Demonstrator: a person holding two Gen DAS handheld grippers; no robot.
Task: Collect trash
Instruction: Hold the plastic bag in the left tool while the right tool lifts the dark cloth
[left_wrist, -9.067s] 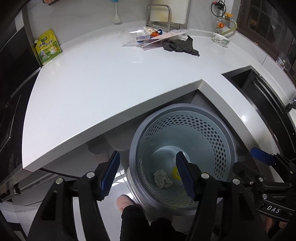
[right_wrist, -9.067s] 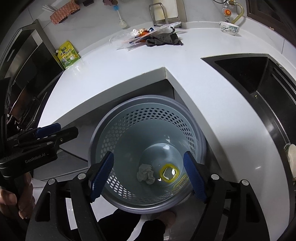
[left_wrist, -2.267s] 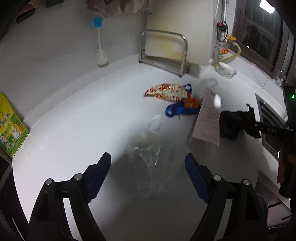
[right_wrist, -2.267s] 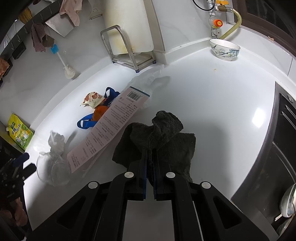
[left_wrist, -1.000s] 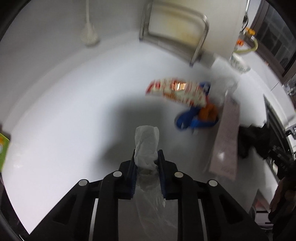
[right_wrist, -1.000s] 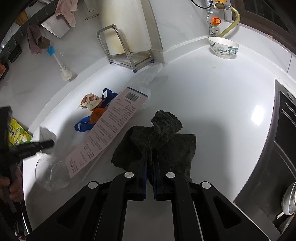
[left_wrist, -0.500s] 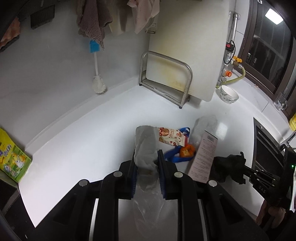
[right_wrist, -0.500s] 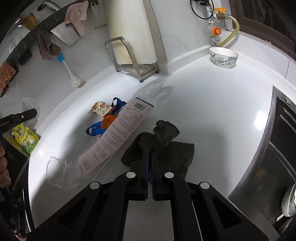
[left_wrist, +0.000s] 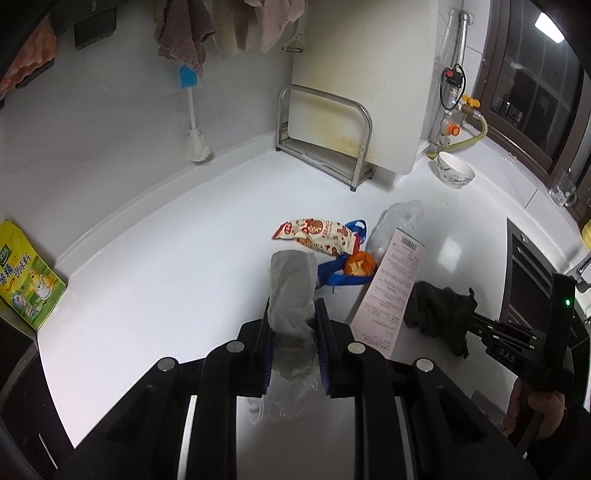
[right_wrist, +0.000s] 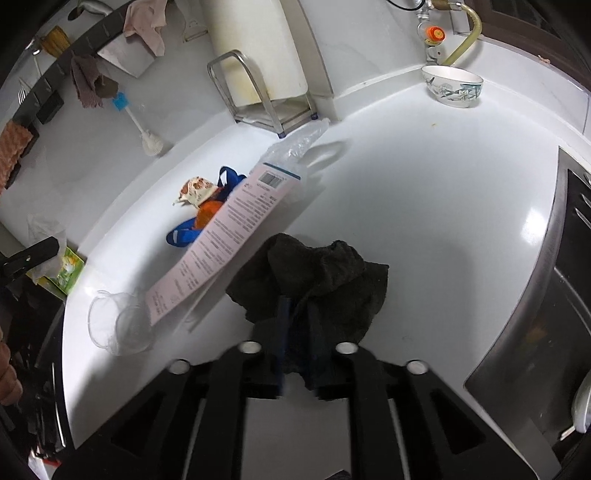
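My left gripper (left_wrist: 293, 317) is shut on the neck of a clear plastic bag (left_wrist: 291, 280), held above the white counter (left_wrist: 166, 258); the bag hangs down behind the fingers. In the right wrist view that gripper (right_wrist: 37, 251) shows at the far left. My right gripper (right_wrist: 297, 317) has its jaws opening, with a dark cloth (right_wrist: 325, 269) lying slack between them on the counter. Between the two lie a pink leaflet (left_wrist: 391, 291), a snack wrapper (left_wrist: 314, 236), a blue strap (left_wrist: 343, 278), an orange scrap (left_wrist: 358, 264) and another clear bag (left_wrist: 399, 218).
A steel rack with a cutting board (left_wrist: 325, 129) and a brush (left_wrist: 195, 144) stand against the back wall. A bowl (left_wrist: 454, 170) sits at the back right. A yellow-green packet (left_wrist: 29, 284) lies far left. A dark sink (right_wrist: 576, 258) opens on the right.
My left gripper has risen and drawn back with the plastic bag in it. My right gripper's jaws, shut on the dark cloth before, have now parted.
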